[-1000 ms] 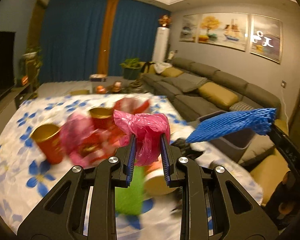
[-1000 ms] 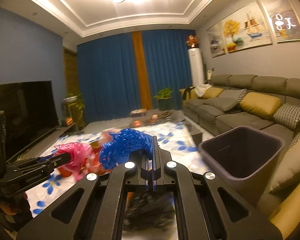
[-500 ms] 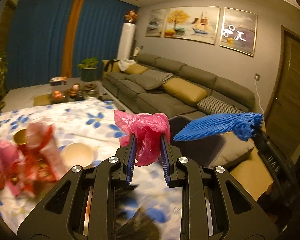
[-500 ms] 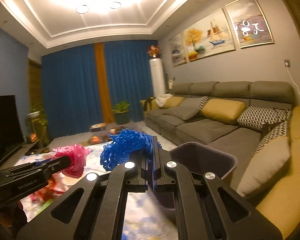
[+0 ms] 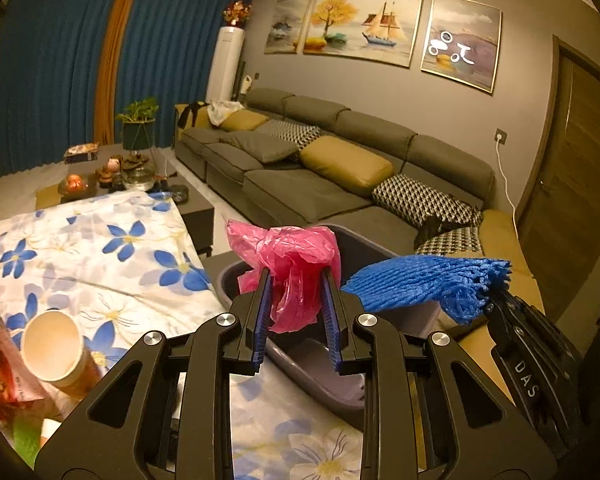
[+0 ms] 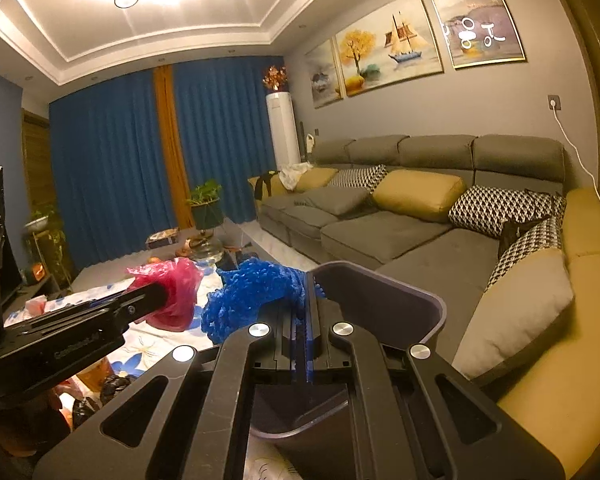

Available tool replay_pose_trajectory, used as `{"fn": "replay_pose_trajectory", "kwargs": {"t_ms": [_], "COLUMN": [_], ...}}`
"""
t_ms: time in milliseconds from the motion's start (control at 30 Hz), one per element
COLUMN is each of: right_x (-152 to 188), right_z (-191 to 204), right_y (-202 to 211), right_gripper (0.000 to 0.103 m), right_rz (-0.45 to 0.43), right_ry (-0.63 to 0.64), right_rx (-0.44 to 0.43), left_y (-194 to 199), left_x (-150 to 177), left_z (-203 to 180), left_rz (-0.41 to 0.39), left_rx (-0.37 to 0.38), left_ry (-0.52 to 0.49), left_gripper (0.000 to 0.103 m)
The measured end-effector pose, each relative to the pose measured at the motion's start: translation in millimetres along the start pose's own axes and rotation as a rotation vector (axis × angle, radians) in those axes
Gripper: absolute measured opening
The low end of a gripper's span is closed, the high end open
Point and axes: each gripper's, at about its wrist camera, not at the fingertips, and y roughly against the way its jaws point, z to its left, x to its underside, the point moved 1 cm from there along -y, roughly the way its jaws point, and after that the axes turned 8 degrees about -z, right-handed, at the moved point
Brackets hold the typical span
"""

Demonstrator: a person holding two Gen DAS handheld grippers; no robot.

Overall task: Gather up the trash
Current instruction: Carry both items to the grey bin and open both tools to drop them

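Now we bring both loads over the dark grey plastic bin (image 5: 384, 364) at lower centre before letting go, the left gripper (image 5: 296, 304) clamped on the crumpled pink plastic bag (image 5: 288, 264), the right gripper (image 6: 306, 312) pinched tight on the blue foam netting (image 6: 252, 292), and the bin looks empty where visible.

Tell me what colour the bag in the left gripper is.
Pink: a crumpled plastic bag pinched in the left gripper; clearest in the left wrist view.

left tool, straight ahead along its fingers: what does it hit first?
Most likely the grey bin. The left tool, shut on the pink plastic bag, points slightly down at the bin's open mouth, so the far inner wall would probably come first. Depth is unclear; the grey sofa lies beyond.
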Motion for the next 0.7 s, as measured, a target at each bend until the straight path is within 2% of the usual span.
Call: {"fn": "replay_pose_trajectory", "kwargs": {"t_ms": [567,667,700], "right_x": [15.3,16.2,16.9], "right_z": [-6.8,-9.0,-9.8], "right_y": [-35.3,-42.3,-43.3], "right_gripper": [0.004,0.005,0.009], "right_rz": [0.075,0.093,0.097], "right_ry": [0.005,-0.001,-0.002], "right_rx": [0.040,0.046,0.049], "left_y": [-52.1,-57.4,-59.2], "left_x": [7.4,7.3,7.1], "left_z": [-5.9,-7.0,-7.5], "left_rz": [0.085,0.100,0.105], "left_rx": [0.051,0.076,0.082], "left_ry": [0.024,0.025,0.027], "left_gripper": [0.025,0.029,0.035]}}
